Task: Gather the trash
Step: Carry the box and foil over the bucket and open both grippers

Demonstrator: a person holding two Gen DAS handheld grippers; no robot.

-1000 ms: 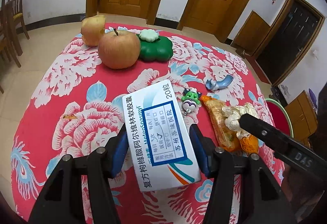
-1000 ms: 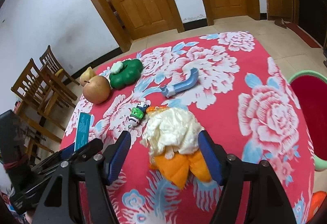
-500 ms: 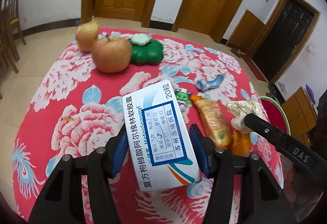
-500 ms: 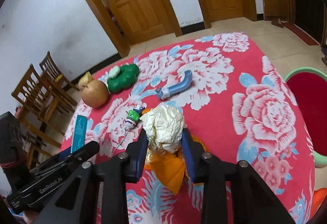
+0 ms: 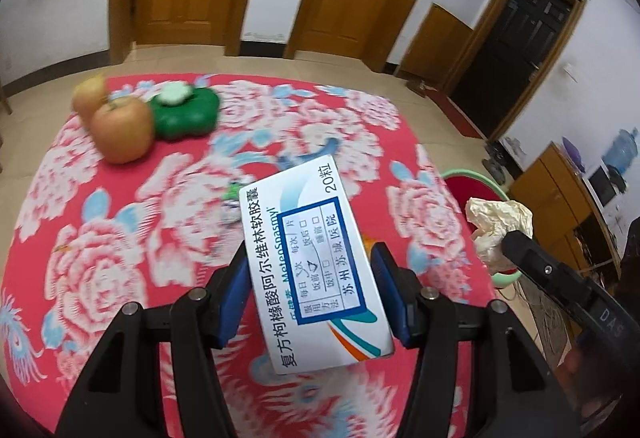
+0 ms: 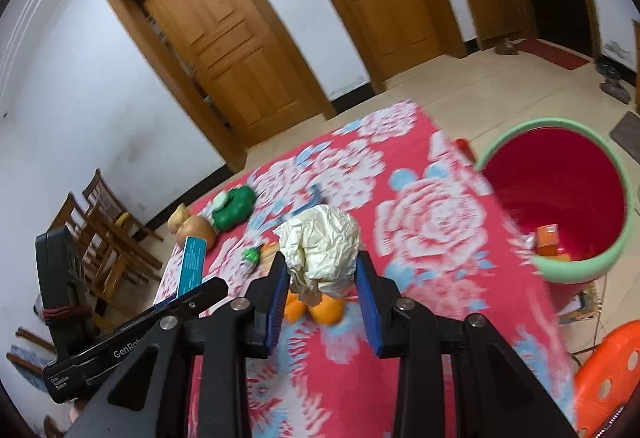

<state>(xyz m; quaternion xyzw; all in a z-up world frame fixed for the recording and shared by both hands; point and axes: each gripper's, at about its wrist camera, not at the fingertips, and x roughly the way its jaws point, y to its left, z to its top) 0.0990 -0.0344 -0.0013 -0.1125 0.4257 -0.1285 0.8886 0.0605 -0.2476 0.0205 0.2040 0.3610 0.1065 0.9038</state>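
My left gripper (image 5: 310,270) is shut on a white medicine box (image 5: 312,262) with blue print, held above the red floral tablecloth (image 5: 120,222). My right gripper (image 6: 322,274) is shut on a crumpled white paper ball (image 6: 320,246), lifted off the table; the ball also shows in the left wrist view (image 5: 500,226). A red bin with a green rim (image 6: 560,198) stands on the floor beside the table's right edge, with an orange box (image 6: 547,236) inside. An orange wrapper (image 6: 320,308) lies on the cloth under the right gripper.
An apple (image 5: 122,128), a second fruit (image 5: 88,94), a green flower-shaped toy (image 5: 186,112), a blue curved piece (image 5: 320,154) and a small green figure (image 6: 251,256) lie on the table. Wooden chairs (image 6: 104,238) stand at the left. An orange stool (image 6: 612,370) is at the right.
My right gripper closed on the paper ball and lifted it toward the red bin. My left gripper rose and swung right with the medicine box.
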